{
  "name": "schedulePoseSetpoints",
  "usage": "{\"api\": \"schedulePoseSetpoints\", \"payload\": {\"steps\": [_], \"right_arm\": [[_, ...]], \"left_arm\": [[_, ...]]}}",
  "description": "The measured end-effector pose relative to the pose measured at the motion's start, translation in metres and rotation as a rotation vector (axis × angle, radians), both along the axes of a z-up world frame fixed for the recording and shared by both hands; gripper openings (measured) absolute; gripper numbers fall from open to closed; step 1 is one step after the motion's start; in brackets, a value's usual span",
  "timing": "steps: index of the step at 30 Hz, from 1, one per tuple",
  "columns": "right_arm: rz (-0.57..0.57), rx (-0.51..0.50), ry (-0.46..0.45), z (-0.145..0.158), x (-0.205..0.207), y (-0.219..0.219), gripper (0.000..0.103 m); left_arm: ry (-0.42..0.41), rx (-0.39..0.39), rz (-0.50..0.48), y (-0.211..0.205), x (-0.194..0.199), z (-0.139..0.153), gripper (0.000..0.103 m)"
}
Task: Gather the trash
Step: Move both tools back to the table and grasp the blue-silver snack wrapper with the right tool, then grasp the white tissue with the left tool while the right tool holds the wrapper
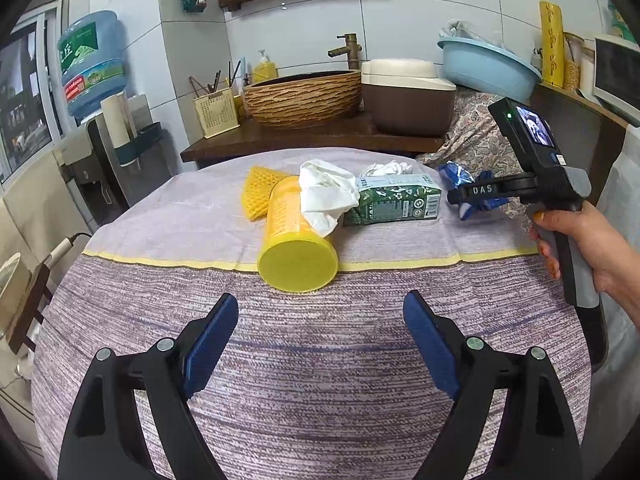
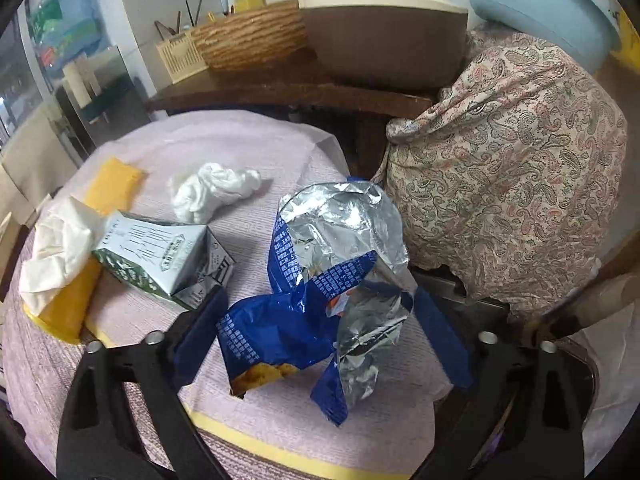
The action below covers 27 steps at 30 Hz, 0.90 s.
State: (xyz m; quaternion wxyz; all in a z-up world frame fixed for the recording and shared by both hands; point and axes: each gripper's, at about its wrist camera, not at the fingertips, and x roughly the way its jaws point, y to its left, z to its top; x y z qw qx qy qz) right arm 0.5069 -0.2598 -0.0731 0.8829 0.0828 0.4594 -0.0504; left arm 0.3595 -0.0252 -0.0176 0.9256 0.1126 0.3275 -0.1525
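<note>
Trash lies on a cloth-covered round table point(image 1: 320, 360): a yellow canister point(image 1: 294, 240) on its side, a white tissue point(image 1: 326, 194) draped over it, yellow foam netting point(image 1: 256, 192), a green carton point(image 1: 394, 200), a crumpled white tissue point(image 1: 386, 168) and a torn blue and silver snack bag point(image 2: 320, 292). My left gripper point(image 1: 320, 344) is open and empty, a little short of the canister. My right gripper point(image 2: 320, 320) is open, its fingers on either side of the snack bag; it also shows at the right in the left wrist view point(image 1: 480, 196).
Behind the table a dark wooden counter point(image 1: 312, 136) carries a woven basin point(image 1: 302, 96), a brown and cream bin point(image 1: 404, 96) and a chopstick holder point(image 1: 216, 110). A paisley-covered object point(image 2: 508, 184) stands right of the table, under a blue basin point(image 1: 488, 64). A water dispenser point(image 1: 92, 64) stands at the left.
</note>
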Motion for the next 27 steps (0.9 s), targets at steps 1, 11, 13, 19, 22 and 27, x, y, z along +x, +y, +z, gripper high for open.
{"api": "schedulePoseSetpoints", "payload": {"steps": [1,11,13,19,22,27], "right_arm": [[0.006,-0.012,0.007,-0.002,0.001,0.001,0.074],[0.084,-0.113,-0.094,0.014,-0.024,0.005,0.032],[0.097,-0.115,-0.117,0.019,-0.032,0.005,0.032],[0.134,-0.105,-0.153,0.027,-0.055,0.002,0.032],[0.144,-0.085,-0.163,0.028,-0.065,-0.001,0.032],[0.154,-0.090,-0.183,0.031,-0.080,0.000,0.032]], "left_arm": [[0.005,0.001,0.002,0.000,0.006,0.001,0.083],[0.072,0.059,-0.014,-0.023,0.068,0.011,0.083],[0.078,0.097,-0.021,-0.034,0.080,0.010,0.083],[0.077,0.290,-0.031,-0.065,0.100,-0.006,0.083],[0.065,0.362,-0.025,-0.076,0.106,-0.014,0.083],[0.036,0.482,-0.026,-0.090,0.113,-0.025,0.063]]}}
